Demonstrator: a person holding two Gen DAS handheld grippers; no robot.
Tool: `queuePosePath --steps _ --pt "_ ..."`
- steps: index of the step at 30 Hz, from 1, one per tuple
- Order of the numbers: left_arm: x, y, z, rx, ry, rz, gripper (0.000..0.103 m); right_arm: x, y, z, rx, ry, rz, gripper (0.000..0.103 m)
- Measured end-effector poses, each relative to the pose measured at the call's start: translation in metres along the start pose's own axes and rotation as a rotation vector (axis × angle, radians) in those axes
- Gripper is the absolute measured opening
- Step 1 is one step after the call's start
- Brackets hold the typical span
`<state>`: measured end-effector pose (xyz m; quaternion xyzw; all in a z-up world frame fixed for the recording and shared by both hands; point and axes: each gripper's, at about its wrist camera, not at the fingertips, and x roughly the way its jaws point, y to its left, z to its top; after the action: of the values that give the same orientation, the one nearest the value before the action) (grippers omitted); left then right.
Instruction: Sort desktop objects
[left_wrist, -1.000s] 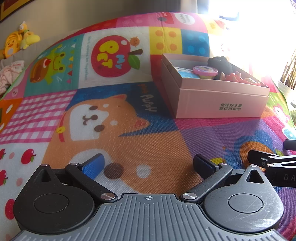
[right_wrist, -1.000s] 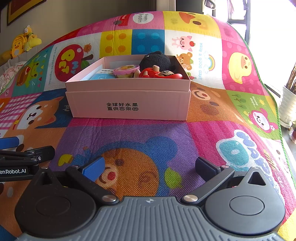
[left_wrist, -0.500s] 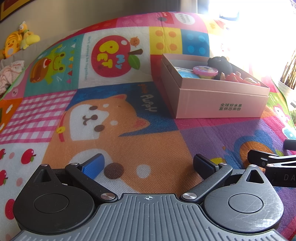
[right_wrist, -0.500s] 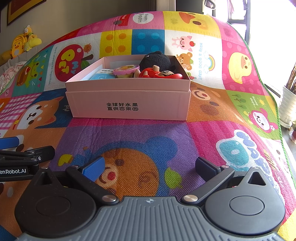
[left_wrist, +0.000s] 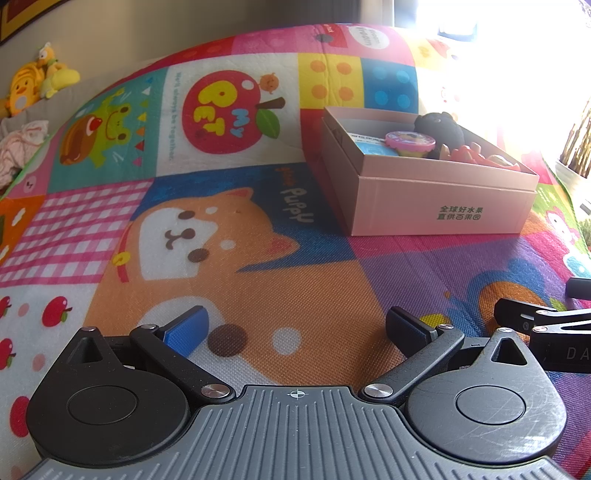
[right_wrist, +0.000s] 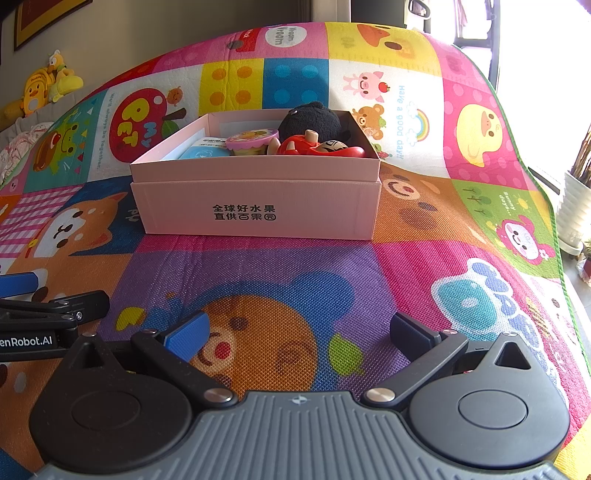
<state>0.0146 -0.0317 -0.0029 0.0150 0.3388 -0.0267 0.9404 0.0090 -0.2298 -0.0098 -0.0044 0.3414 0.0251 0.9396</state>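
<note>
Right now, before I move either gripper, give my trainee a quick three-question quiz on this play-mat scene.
1. True or false: the left gripper and the right gripper are both open and hold nothing.
2. Which item sits in the far right corner of the pink cardboard box, seen from the right wrist? A) the black plush toy B) a green ball C) a metal spoon
3. Fill in: the round pink-lidded cup lies ____ the box, left of the red plastic figure.

Key: 1 true; 2 A; 3 inside
</note>
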Motion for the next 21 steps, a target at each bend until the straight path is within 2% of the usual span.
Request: queuePosePath --steps 21 --pt "-0.0024 -0.0033 -0.0007 0.000 0.000 0.000 0.103 0.0001 -0.0003 -0.0001 0.000 0.000 0.000 0.103"
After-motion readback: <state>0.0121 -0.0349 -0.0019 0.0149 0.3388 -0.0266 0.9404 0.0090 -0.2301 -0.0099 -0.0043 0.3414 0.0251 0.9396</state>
